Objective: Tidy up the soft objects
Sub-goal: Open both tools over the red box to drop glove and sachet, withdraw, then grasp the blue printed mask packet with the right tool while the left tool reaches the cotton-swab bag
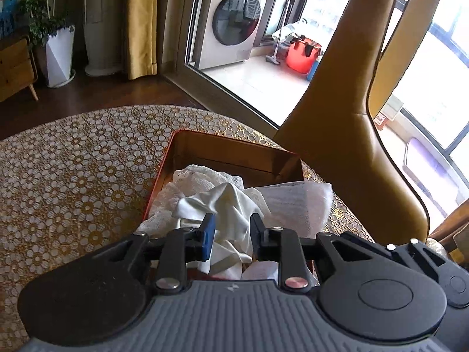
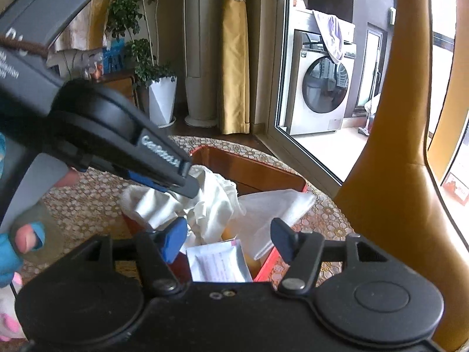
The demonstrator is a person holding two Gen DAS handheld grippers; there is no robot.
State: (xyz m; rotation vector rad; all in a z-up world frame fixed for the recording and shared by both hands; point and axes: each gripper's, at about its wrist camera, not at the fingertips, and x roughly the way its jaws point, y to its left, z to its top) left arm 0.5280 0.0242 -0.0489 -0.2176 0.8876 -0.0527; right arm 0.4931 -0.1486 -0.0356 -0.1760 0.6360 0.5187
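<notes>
White soft cloths [image 1: 222,205] are lying bunched up in one red box with brown inside walls [image 1: 234,158]. I am counting at least three cloths: one smooth shiny cloth [image 2: 211,202] in the middle, one netted lacy cloth [image 1: 202,176] on the far left side, and one thin see-through cloth [image 2: 278,205] hanging over the right wall of the box. One white paper packet with pink print [image 2: 219,264] is sitting at the near end of the box.

The box is resting on one round table with a gold and white flower cover [image 1: 73,176]. One tall tan leather chair back [image 1: 337,117] is standing at the right, just beside the table.

Two claws are showing. The left gripper [image 1: 233,228] is hanging right over the shiny cloth with its two blue-padded fingers a little apart. The cloth is showing in the gap, but the pads are not squeezing it, so this claw is released. In the right wrist view it is coming in from the left, with its tip at the cloth pile. The right gripper [image 2: 228,240] is hanging over the near end of the box with its two fingers spread wide and gripping nothing.

One hand in a blue fingerless glove [image 2: 26,240] is showing at the left edge.

Far off, one silver washing machine [image 1: 231,26], one white plant pot [image 1: 60,55] and one red tub [image 1: 303,55] are standing.
</notes>
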